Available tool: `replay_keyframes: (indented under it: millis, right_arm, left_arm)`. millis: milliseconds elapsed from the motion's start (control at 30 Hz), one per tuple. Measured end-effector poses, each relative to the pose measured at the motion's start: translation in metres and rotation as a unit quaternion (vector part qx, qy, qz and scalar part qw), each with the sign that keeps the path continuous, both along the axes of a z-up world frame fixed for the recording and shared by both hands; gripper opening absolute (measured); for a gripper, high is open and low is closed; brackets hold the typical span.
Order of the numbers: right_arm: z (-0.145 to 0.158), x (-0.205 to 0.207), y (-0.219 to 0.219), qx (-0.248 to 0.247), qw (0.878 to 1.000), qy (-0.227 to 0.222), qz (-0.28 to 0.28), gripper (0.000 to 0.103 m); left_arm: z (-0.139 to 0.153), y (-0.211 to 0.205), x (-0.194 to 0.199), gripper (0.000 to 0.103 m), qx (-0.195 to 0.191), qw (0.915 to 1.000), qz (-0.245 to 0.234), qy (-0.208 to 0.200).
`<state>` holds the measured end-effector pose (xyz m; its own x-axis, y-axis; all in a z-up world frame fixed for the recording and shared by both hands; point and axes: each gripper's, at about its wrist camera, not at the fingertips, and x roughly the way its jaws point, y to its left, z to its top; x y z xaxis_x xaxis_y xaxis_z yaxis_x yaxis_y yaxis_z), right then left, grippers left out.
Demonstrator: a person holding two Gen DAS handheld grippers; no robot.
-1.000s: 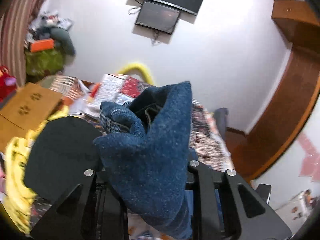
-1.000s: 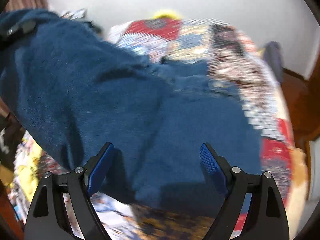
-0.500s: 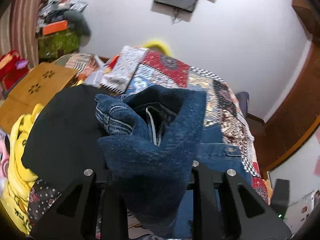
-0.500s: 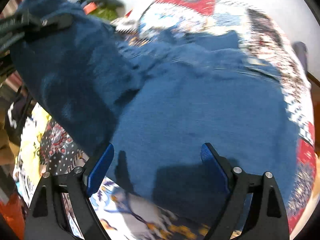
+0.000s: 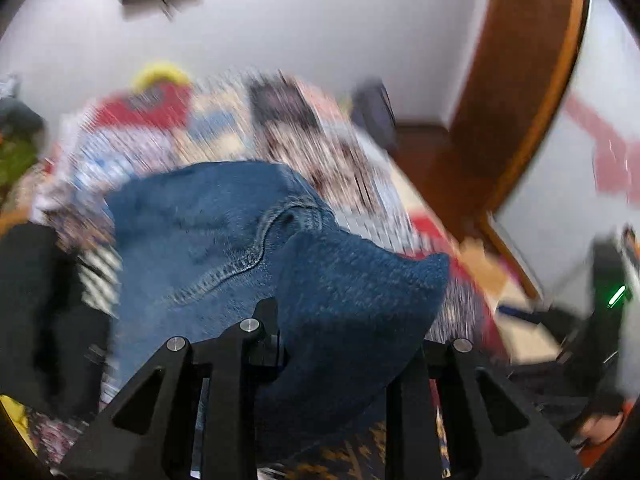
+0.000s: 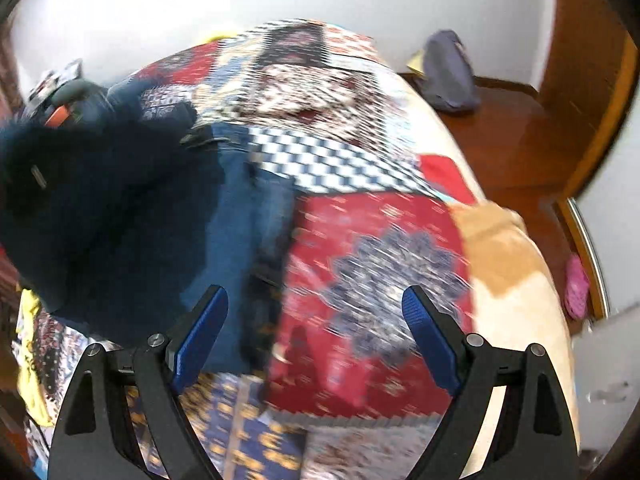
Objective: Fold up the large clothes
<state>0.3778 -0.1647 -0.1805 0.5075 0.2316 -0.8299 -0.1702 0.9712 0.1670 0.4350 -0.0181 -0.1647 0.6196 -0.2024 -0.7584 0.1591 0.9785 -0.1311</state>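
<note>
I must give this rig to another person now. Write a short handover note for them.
Left gripper: shut on a fold of the blue jeans.
Right gripper: open and empty, above the patchwork bedspread.
Jeans: partly lying on the bed, at the left in the right wrist view.
Done: one part lifted for folding.
Left: lay the fold down, flatten it, finish folding.

**Jeans on the bed, tongs at either side**

In the left wrist view the jeans [image 5: 224, 248] fill the centre of the frame, bunched between the left tongs [image 5: 344, 344] at the bottom edge, with the bed [image 5: 304, 128] behind. In the right wrist view the jeans [image 6: 240, 216] lie on the bed's [image 6: 376, 248] left half — the right tongs [image 6: 316, 336] hang over the bare right half, a bag [image 6: 448, 72] on the floor at upper right.
</note>
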Motion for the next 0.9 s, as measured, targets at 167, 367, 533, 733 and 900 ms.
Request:
replay_keyframes:
  millis: [167,367,533,733,900]
  right_arm:
    - [-0.008,-0.013,-0.022,0.004,1.000,0.008,-0.016,0.087]
    - [-0.006,-0.026,-0.027,0.009,1.000,0.008,-0.013,0.087]
    - [0.012,-0.030,-0.021,0.027,1.000,-0.009,-0.003,0.087]
    - [0.034,-0.033,0.004,0.060,0.997,-0.029,0.027,0.087]
    - [0.038,-0.025,0.035,0.093,0.994,-0.024,0.057,0.087]
  left_arm:
    - [-0.044,-0.029,-0.016,0.022,0.059,0.9977,-0.028,0.018]
    - [-0.033,-0.024,-0.025,0.023,0.062,0.9967,-0.040,0.034]
    - [-0.015,-0.007,-0.038,0.047,0.063,0.9958,-0.057,0.033]
    - [0.013,0.021,-0.073,0.072,0.050,0.9969,-0.060,-0.002]
    - [0.020,0.071,-0.080,0.082,0.064,0.9977,-0.002,-0.024]
